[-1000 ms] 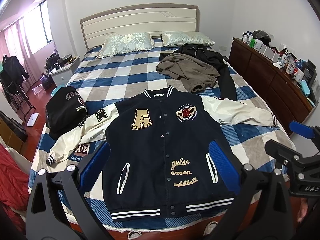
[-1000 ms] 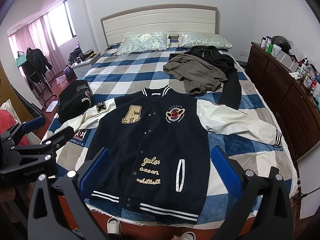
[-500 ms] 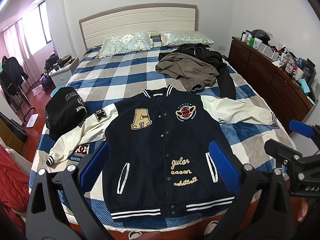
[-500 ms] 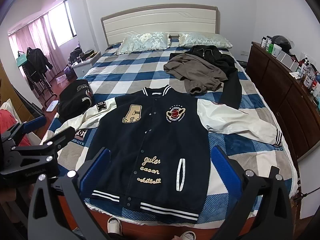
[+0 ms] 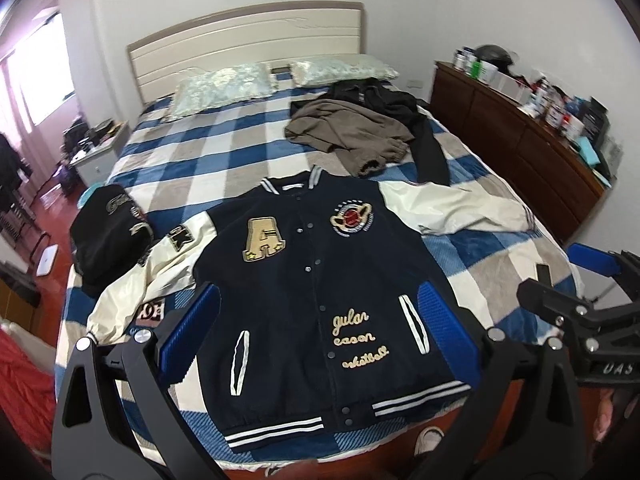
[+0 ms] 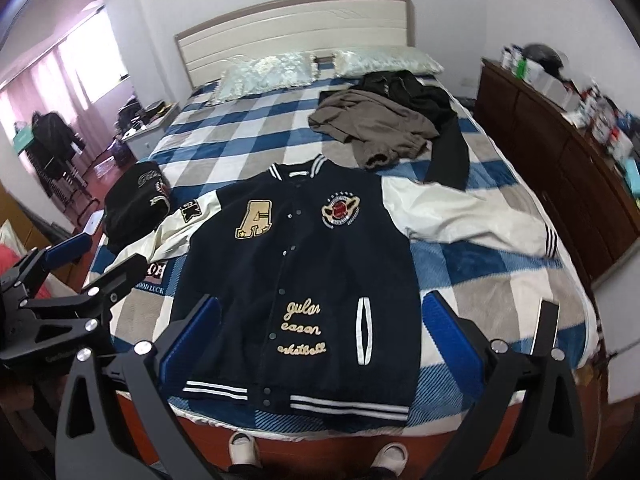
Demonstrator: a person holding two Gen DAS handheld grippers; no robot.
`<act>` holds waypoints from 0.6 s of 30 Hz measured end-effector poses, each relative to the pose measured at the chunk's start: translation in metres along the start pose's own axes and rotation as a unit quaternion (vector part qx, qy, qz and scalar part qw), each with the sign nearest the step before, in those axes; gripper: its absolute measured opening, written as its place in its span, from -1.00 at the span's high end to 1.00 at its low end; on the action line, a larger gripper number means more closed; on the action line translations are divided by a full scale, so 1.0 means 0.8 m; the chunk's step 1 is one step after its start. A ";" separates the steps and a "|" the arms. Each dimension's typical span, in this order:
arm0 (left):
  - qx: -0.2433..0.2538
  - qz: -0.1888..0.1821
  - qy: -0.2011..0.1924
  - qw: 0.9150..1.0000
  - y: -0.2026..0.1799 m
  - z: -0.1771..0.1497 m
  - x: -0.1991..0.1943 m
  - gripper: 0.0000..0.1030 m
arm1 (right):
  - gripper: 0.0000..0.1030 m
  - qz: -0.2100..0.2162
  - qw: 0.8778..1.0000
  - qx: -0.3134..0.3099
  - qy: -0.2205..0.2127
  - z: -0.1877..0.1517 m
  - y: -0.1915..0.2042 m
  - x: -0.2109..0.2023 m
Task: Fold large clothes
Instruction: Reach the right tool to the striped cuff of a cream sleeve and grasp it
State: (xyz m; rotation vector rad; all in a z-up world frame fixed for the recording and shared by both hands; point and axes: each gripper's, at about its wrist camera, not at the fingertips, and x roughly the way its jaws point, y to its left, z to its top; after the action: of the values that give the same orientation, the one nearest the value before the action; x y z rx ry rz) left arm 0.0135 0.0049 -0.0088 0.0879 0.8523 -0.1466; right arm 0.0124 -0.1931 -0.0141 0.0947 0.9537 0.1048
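Note:
A navy varsity jacket (image 5: 316, 292) with cream sleeves lies flat, front up and buttoned, at the foot of the bed; it also shows in the right wrist view (image 6: 304, 280). Its left sleeve (image 5: 144, 280) is bunched, its right sleeve (image 5: 460, 212) spread outward. My left gripper (image 5: 318, 320) is open and empty, held above the jacket's hem. My right gripper (image 6: 320, 324) is open and empty, also above the hem. Each gripper shows at the edge of the other's view: right gripper (image 5: 580, 304), left gripper (image 6: 64, 280).
A folded black jacket (image 5: 108, 236) lies at the bed's left edge. A brown garment (image 5: 348, 132) and a black one (image 5: 400, 108) lie near the pillows (image 5: 224, 88). A wooden dresser (image 5: 520, 148) with clutter stands right. A nightstand (image 5: 96, 156) stands left. Slippered feet (image 6: 244, 446) show below.
Both grippers have tilted and moved slightly closer to the foot of the bed. The jacket has not moved and nothing has been grasped.

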 end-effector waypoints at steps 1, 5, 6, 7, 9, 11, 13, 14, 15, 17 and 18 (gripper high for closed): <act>0.009 -0.016 0.004 1.000 0.002 0.000 0.002 -0.88 | -0.91 -0.006 1.000 0.014 0.002 -0.002 -0.002 -0.001; 0.034 -0.040 0.013 0.999 0.004 0.005 0.006 -0.88 | -0.91 -0.017 0.999 0.050 0.004 -0.010 -0.007 -0.002; 0.039 -0.042 0.015 0.998 0.001 0.006 0.009 -0.88 | -0.91 -0.022 0.998 0.051 0.003 -0.011 -0.007 -0.003; 0.047 -0.048 0.018 0.998 0.000 0.008 0.012 -0.88 | -0.91 -0.029 0.998 0.056 0.001 -0.011 -0.010 -0.004; 0.060 -0.058 0.018 0.996 -0.004 0.013 0.015 -0.88 | -0.91 -0.039 0.997 0.069 -0.006 -0.009 -0.019 -0.005; 0.074 -0.070 0.017 0.995 -0.015 0.021 0.022 -0.88 | -0.91 -0.055 0.995 0.082 -0.010 -0.003 -0.037 -0.004; 0.083 -0.070 0.020 0.994 -0.032 0.030 0.034 -0.88 | -0.91 -0.064 0.994 0.084 -0.014 0.004 -0.062 0.002; 0.085 -0.070 0.023 0.994 -0.042 0.036 0.042 -0.88 | -0.91 -0.065 0.994 0.084 -0.015 0.006 -0.072 0.005; 0.084 -0.075 0.025 0.993 -0.054 0.044 0.050 -0.88 | -0.91 -0.064 0.994 0.085 -0.018 0.011 -0.088 0.010; 0.082 -0.078 0.030 0.993 -0.076 0.057 0.065 -0.88 | -0.91 -0.058 0.994 0.093 -0.021 0.026 -0.127 0.024; 0.081 -0.075 0.032 0.993 -0.093 0.067 0.077 -0.88 | -0.91 -0.053 0.994 0.096 -0.023 0.032 -0.146 0.032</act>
State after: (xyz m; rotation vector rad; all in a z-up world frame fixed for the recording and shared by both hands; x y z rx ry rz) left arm 0.0812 -0.0816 -0.0217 0.1815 0.9093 -0.3557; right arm 0.0539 -0.3066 -0.0349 0.2227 0.9201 -0.0876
